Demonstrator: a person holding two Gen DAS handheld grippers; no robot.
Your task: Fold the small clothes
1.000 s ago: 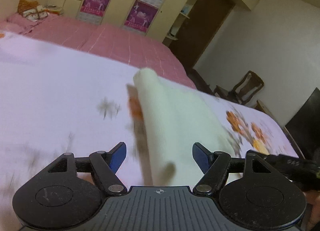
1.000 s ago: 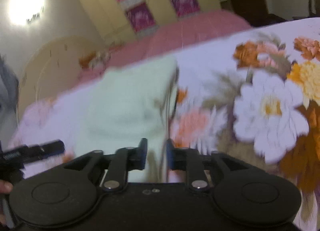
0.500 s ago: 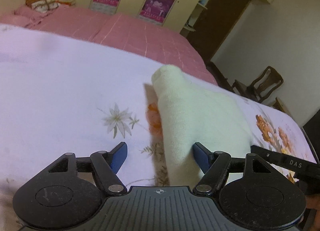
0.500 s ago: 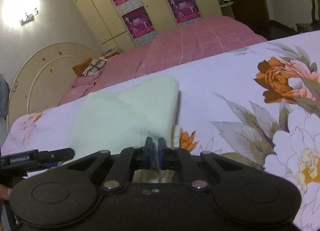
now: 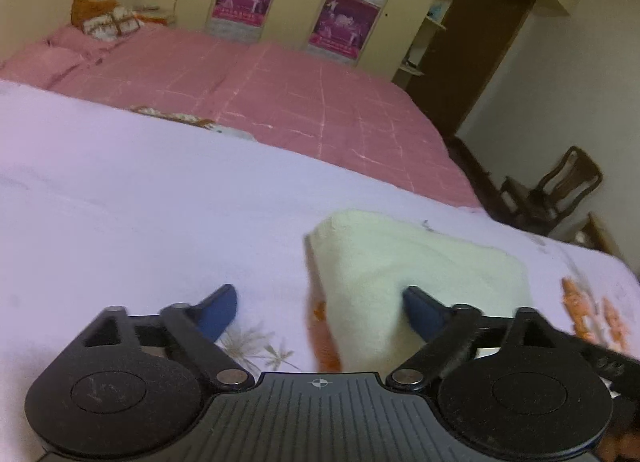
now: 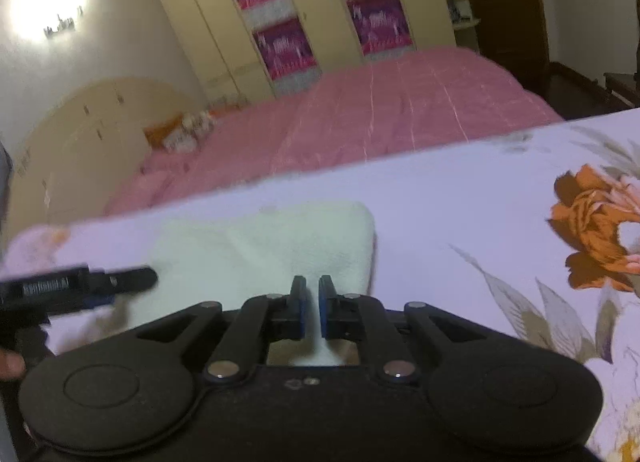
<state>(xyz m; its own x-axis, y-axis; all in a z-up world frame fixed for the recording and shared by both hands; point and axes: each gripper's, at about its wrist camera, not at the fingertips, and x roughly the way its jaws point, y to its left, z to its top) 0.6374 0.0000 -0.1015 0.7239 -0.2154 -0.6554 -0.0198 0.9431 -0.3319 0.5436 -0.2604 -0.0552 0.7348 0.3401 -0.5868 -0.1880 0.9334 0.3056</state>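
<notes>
Left gripper (image 5: 320, 312) has just spread wider, clear of the cream cloth (image 5: 404, 282); right gripper (image 6: 312, 312) pinches its near edge on the floral sheet (image 6: 460, 213), bare on both sides.

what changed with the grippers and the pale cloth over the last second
The left gripper has just opened wider, clear of the pale cloth. The right gripper closed on the cloth's near edge. The cloth stayed folded on the floral sheet.

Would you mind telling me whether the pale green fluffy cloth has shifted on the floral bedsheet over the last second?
Yes. The pale green fluffy cloth has slid along the floral bedsheet, leaving the orange flower print farther to its side in the right wrist view.
</notes>
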